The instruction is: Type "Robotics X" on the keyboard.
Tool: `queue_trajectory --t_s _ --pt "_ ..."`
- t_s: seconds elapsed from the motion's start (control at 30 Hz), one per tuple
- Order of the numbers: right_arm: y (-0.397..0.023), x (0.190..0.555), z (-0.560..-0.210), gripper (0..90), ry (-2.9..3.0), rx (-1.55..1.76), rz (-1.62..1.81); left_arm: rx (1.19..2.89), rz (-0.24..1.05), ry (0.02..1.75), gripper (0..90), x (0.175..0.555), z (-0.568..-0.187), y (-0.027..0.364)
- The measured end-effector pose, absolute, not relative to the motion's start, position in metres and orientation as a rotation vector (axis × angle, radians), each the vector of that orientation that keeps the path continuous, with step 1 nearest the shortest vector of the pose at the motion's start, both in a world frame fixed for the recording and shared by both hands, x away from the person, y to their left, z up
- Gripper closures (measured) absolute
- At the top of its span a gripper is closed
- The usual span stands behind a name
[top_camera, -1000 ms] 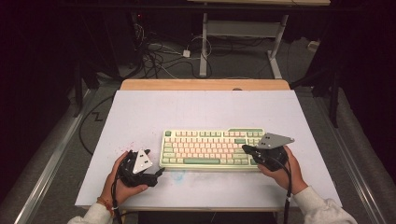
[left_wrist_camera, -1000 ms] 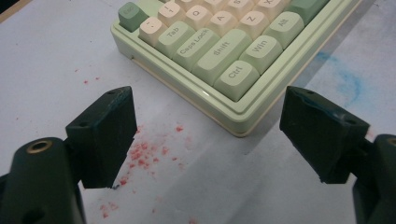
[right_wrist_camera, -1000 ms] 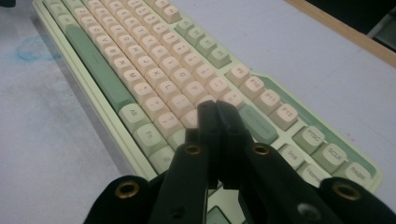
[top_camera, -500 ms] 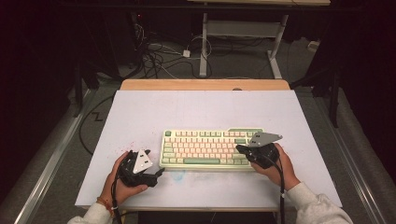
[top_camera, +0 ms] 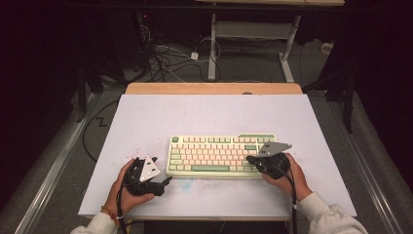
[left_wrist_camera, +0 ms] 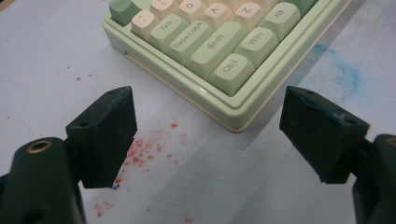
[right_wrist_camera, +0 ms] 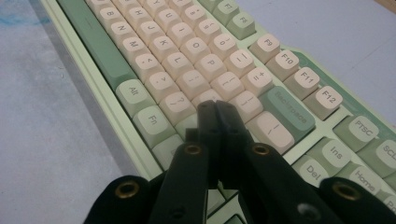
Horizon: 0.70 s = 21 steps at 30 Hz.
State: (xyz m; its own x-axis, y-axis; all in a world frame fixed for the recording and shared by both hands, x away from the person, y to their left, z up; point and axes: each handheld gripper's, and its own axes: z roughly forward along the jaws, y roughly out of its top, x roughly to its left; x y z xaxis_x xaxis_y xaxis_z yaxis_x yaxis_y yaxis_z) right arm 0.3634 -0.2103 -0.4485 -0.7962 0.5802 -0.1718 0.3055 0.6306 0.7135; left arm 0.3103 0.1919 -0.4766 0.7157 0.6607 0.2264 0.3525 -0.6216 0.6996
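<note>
Grippers nearest me, one in each hand, at the near edge of the white table [top_camera: 209,112]. My left gripper [top_camera: 163,183] rests on the tabletop just beside the keyboard's [top_camera: 221,156] near left corner, jaws spread wide and empty; the left gripper view shows the Ctrl key [left_wrist_camera: 232,73] between and beyond them, with red specks [left_wrist_camera: 140,156] on the surface beneath. My right gripper [top_camera: 249,159] has its jaws pressed together on nothing, tips over the keys at the keyboard's right end, near Enter and Backspace [right_wrist_camera: 288,109]. Keyboard lies centred, square to the table. Beyond it: wooden table edge [top_camera: 214,88], then floor cables [top_camera: 165,61].
</note>
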Motion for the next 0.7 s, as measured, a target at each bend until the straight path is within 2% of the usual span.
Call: queue_trajectory --t_s 0.7 --pt "-0.2136 0.3621 -0.4517 90.0 2.475 0.710 0.967 2.279 0.619 0.766 17.9 0.3096 -0.4767 0.1911"
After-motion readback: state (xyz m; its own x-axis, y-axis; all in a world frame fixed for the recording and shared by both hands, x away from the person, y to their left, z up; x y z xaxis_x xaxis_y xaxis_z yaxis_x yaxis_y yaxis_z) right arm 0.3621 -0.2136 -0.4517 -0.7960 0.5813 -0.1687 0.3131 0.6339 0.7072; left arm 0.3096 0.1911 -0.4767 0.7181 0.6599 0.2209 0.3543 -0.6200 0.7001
